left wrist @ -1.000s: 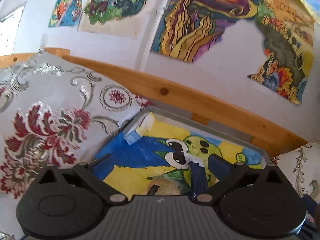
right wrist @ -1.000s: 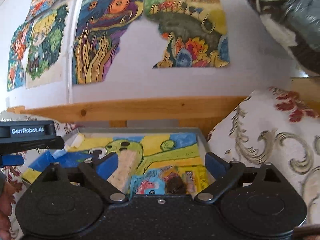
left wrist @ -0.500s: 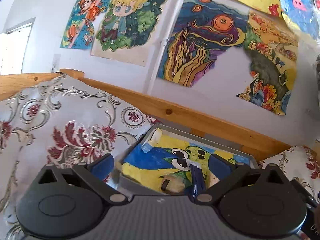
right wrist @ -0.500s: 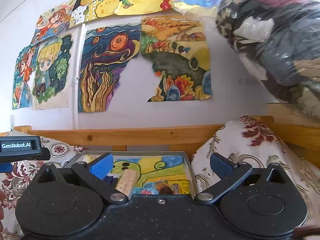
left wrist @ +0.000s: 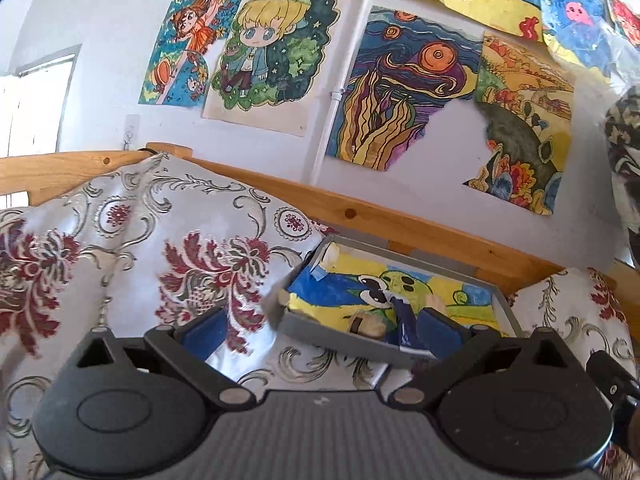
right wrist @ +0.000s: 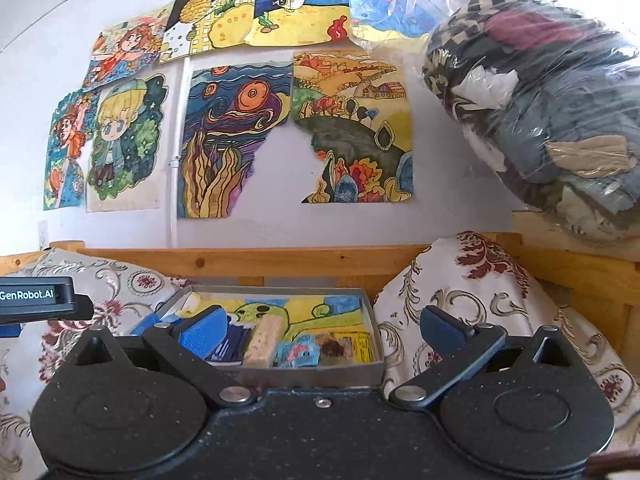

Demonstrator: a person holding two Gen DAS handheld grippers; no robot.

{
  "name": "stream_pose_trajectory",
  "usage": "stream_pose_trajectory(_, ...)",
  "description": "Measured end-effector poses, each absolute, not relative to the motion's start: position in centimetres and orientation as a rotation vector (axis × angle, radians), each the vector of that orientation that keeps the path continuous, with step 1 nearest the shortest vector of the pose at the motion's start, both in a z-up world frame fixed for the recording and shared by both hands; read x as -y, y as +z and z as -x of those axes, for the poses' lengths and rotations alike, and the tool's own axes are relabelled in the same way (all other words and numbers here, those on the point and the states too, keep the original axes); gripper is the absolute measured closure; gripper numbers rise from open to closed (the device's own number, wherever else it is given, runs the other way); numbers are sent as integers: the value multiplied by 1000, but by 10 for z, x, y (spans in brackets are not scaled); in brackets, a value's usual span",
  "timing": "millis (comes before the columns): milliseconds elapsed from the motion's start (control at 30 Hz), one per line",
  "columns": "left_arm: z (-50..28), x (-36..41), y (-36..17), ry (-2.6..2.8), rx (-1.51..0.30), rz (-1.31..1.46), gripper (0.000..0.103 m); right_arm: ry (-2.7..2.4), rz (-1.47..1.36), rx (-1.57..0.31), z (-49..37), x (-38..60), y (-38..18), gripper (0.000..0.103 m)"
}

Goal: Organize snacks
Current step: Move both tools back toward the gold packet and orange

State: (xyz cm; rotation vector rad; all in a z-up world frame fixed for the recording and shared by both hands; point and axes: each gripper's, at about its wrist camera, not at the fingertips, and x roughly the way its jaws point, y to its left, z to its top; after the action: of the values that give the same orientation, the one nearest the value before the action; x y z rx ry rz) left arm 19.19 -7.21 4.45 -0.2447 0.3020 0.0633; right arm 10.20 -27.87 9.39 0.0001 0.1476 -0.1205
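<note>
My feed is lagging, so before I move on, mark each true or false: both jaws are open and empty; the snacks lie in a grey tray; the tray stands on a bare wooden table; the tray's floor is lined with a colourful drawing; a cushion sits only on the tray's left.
1. Both jaws are open and empty. True: the left gripper and right gripper hold nothing.
2. The snacks lie in a grey tray. True.
3. The tray stands on a bare wooden table. False: it rests on patterned fabric.
4. The tray's floor is lined with a colourful drawing. True.
5. A cushion sits only on the tray's left. False: the left cushion and right cushion flank it.
</note>
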Motion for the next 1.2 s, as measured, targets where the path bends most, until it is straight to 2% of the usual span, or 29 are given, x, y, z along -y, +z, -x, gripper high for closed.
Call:
stream_pose_trajectory(700,-112,43,11,26,-370,131,1,-97,-8,-306,-20,247,71,1)
stream_pose_trajectory(1200,-84,27,-9,28,-416,74,1,-1,54,-402,-7,221,61,1)
